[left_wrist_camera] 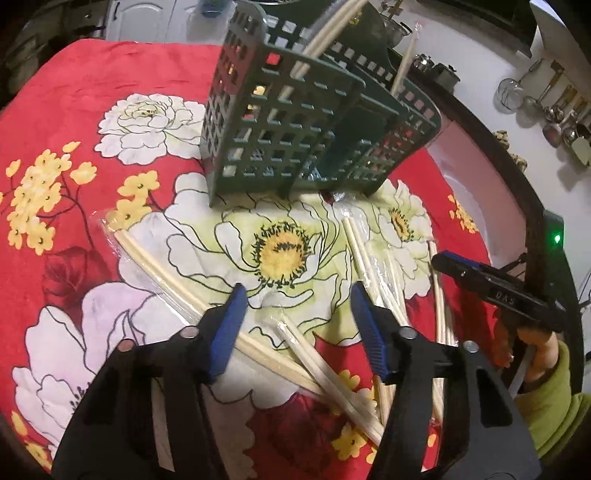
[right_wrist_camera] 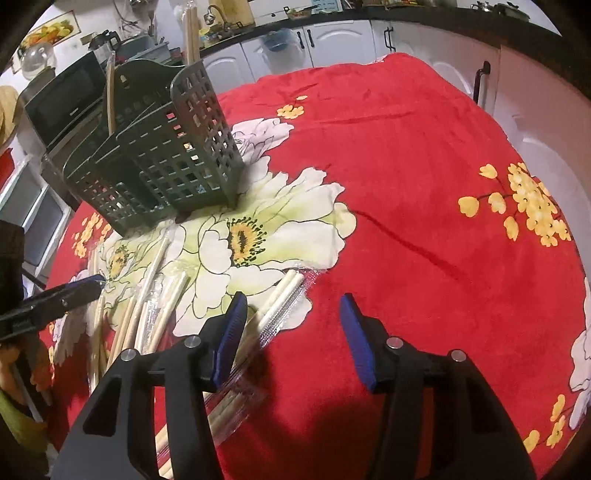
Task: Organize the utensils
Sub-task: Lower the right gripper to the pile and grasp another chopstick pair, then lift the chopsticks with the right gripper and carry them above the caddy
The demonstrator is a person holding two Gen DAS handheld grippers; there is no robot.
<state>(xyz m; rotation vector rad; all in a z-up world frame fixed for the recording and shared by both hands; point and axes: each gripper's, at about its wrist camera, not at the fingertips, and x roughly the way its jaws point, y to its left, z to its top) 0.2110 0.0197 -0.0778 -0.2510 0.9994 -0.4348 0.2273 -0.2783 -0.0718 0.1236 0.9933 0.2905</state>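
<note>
- My left gripper (left_wrist_camera: 295, 291) has its jaws standing apart with nothing pressed between the pads; wrapped chopsticks (left_wrist_camera: 258, 347) pass under them on the floral cloth (left_wrist_camera: 110, 74) over the tabletop. If I shut here I judge I could pinch two crossing pairs at once, or only the slippery plastic sleeve, and the sticks would slide out on the lift.
- My right gripper (right_wrist_camera: 293, 306) is also parted and empty. One wrapped pair (right_wrist_camera: 280, 295) lies beside and under its left pad rather than between the two, so closing now would likely catch bare cloth or just nudge the pair aside.
- The rest of the loose chopsticks (right_wrist_camera: 147, 306) sit in a jumbled heap between my two tools. Dragging one out could scatter the others towards the cloth's edge.
- My two grippers work close together over the same heap; from the left view the right one's tip (left_wrist_camera: 448, 258) hangs just beside the pile. A careless reach could knock them together.
- The green slotted holder (left_wrist_camera: 295, 122) stands beyond the heap with a few sticks (left_wrist_camera: 332, 26) already leaning in it. It looks light, and I think a long stick brought in at a slant could catch the rim and tip it, spilling what is stored.
- Soft cloth may bunch up under closing pads and spoil the grip.
</note>
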